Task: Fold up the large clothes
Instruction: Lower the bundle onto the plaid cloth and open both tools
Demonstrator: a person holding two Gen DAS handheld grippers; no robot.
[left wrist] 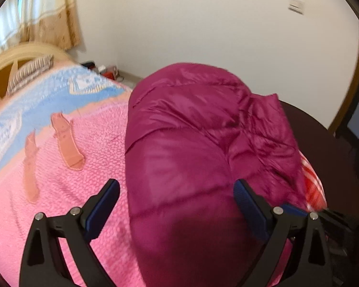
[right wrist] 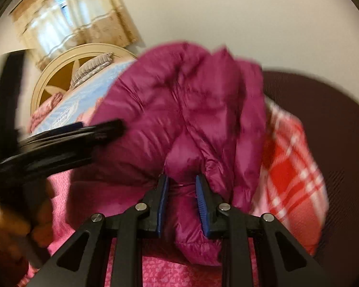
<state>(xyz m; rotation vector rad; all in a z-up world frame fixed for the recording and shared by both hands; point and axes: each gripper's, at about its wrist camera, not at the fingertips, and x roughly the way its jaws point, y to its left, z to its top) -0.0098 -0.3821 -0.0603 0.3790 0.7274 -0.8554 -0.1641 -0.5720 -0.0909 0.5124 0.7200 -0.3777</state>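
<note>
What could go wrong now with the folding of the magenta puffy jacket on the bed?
1. The right claw pinches only a small bulge of the slick jacket; it may slip out.
2. The left claw is open and holds nothing, so the jacket may unfold or sag.
3. The jacket lies beside the red plaid cloth; that cloth might get dragged along.

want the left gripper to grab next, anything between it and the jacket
Nothing visible. The left gripper is open with the jacket directly between its fingers; the right gripper already pinches a fold of it.
</note>
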